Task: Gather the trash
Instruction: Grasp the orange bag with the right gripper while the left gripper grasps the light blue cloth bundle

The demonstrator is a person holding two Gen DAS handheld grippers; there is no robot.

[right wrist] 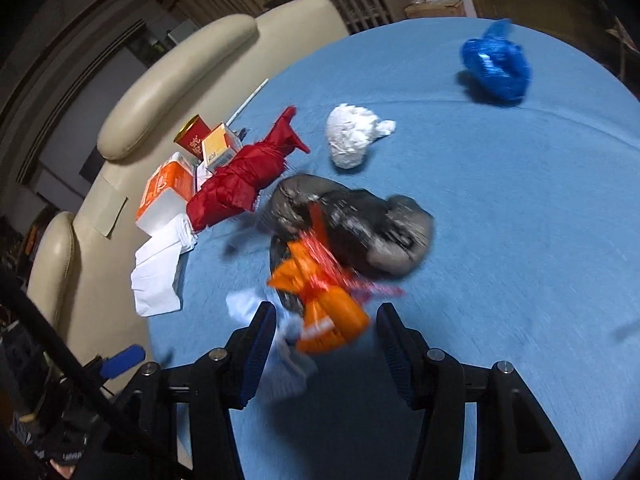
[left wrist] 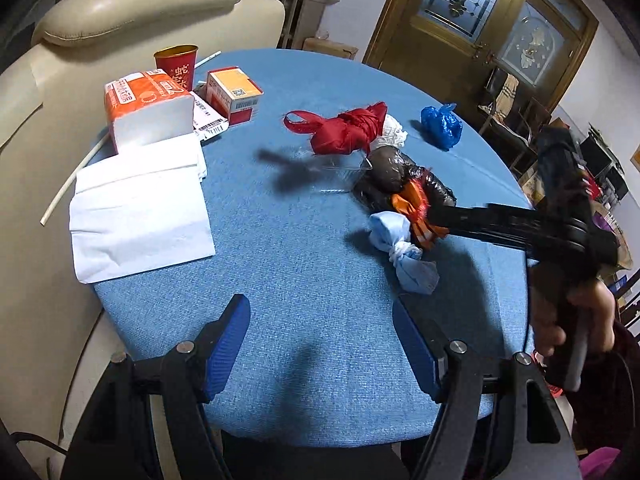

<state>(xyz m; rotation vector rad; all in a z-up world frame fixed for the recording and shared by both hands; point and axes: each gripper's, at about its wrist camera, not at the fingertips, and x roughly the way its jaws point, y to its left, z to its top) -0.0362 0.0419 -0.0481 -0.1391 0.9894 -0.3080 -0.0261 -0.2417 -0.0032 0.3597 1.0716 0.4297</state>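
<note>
Trash sits bunched near the middle of the round worktop with its blue woven cloth [left wrist: 304, 264]: a knotted red plastic bag [left wrist: 352, 128], a crumpled white paper wad [right wrist: 352, 136], a dark brown-black plastic bag bundle [right wrist: 360, 232], an orange plastic bag tied with red string [right wrist: 324, 308], a pale blue knotted cloth-like bag [left wrist: 404, 248], and a bright blue plastic bag [right wrist: 496, 64] lying well apart toward the far edge

Right tongs [right wrist: 326, 344]: jaws partly open, straddling the near end of the orange bag; pads not seen pressing on it, so nothing held. View is motion-blurred. In the left wrist view these same tongs reach in from the right with their tips at the orange bag

Left tongs [left wrist: 320, 344]: jaws wide apart, empty, hanging over bare cloth at the near edge

Off to the left, probably not trash: an orange-and-white tissue pack [left wrist: 148, 108], loose white paper napkins [left wrist: 140, 216], a red paper cup [left wrist: 176, 66], a small orange-and-white carton [left wrist: 234, 94]. A cream leather armchair [left wrist: 120, 12] stands behind

Handling judgement: the orange bag looks light, soft and crushable, with slick film that may slide between pads. The tied waist under the string looks the firmest place to pinch; the puffed ends would likely collapse. The brown-black bundle touches it and could drag along. The pale blue bag lies just beside, against the left pad in the right wrist view, and may get nipped too
</note>
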